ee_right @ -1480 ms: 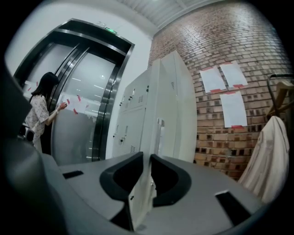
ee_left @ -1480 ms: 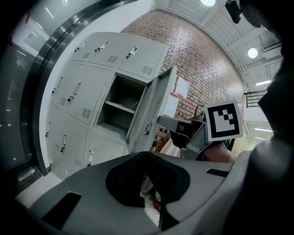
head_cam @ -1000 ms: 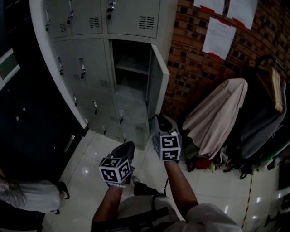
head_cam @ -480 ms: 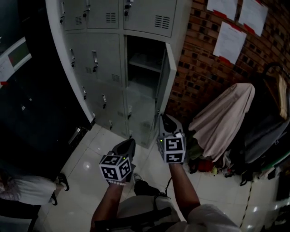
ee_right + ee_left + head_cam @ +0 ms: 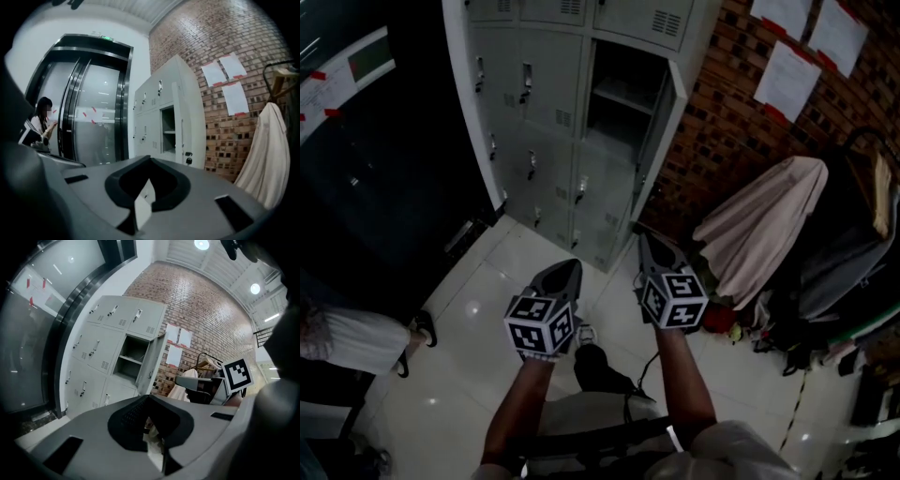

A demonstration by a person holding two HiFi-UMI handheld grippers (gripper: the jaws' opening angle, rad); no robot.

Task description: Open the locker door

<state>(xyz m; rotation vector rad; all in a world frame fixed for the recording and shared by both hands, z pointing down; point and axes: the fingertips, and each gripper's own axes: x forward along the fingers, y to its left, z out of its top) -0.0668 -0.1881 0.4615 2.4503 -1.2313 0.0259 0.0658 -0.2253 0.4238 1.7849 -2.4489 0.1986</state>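
The grey locker bank (image 5: 534, 112) stands against the brick wall. One locker door (image 5: 661, 122) on its right column hangs open, and a shelf shows in the compartment (image 5: 623, 89) behind it. The open door (image 5: 150, 359) also shows in the left gripper view, and the same door (image 5: 187, 126) carries a small padlock in the right gripper view. Both grippers hang low over the tiled floor, well short of the lockers. My left gripper (image 5: 565, 274) (image 5: 149, 397) is shut on nothing. My right gripper (image 5: 652, 246) (image 5: 150, 158) is also shut and empty, below the open door.
A brick wall (image 5: 722, 112) with pinned papers (image 5: 787, 80) runs right of the lockers. A beige garment (image 5: 759, 230) drapes over a rack with dark bags. Dark glass doors (image 5: 384, 178) stand at the left. A person (image 5: 347, 337) is at the left edge.
The head view has swung, so the lockers now sit higher and further right. Both grippers stay low over the floor, away from the door. The door is still open.
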